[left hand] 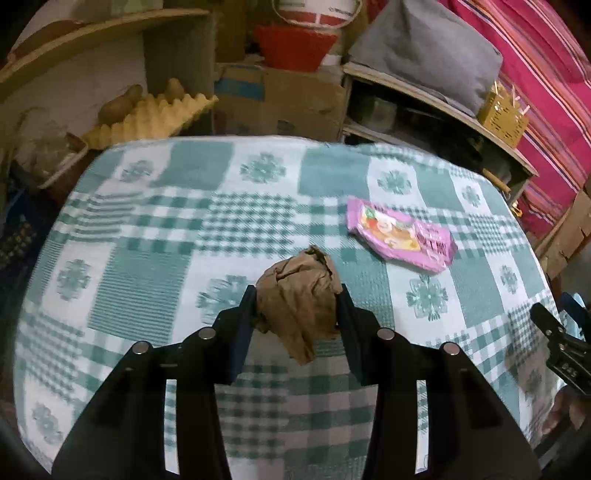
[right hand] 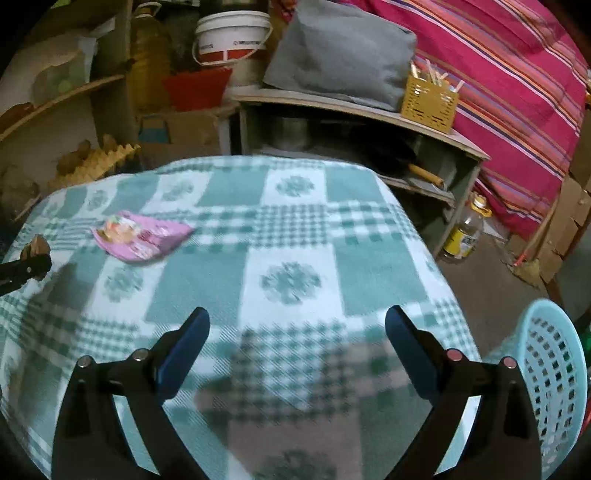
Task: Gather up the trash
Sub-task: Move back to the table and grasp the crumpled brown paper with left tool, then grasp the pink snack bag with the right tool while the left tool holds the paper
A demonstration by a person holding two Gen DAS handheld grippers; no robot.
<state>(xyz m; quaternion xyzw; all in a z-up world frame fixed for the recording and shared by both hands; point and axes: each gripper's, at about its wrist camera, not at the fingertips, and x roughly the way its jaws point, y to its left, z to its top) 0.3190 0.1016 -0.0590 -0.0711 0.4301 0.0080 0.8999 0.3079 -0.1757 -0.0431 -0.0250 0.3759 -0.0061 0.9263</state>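
Observation:
My left gripper [left hand: 297, 295] is shut on a crumpled brown paper ball [left hand: 299, 295] and holds it a little above the green checked tablecloth [left hand: 147, 229]. A pink snack wrapper [left hand: 400, 234] lies flat on the cloth to the far right of it; it also shows in the right wrist view [right hand: 142, 236]. My right gripper [right hand: 297, 317] is open and empty above the cloth [right hand: 295, 236]. The left gripper's tip with the brown paper [right hand: 35, 245] shows at the left edge of the right wrist view. A light blue perforated basket [right hand: 554, 369] stands off the table's right edge.
Behind the table are wooden shelves [right hand: 354, 107], a cardboard box [left hand: 280, 99], egg trays [left hand: 155, 114], a red tub [left hand: 295, 46], a white bucket [right hand: 232, 33], a grey cushion [right hand: 343, 51] and a yellow holder [right hand: 428, 98]. A bottle [right hand: 465, 229] stands on the floor at the right.

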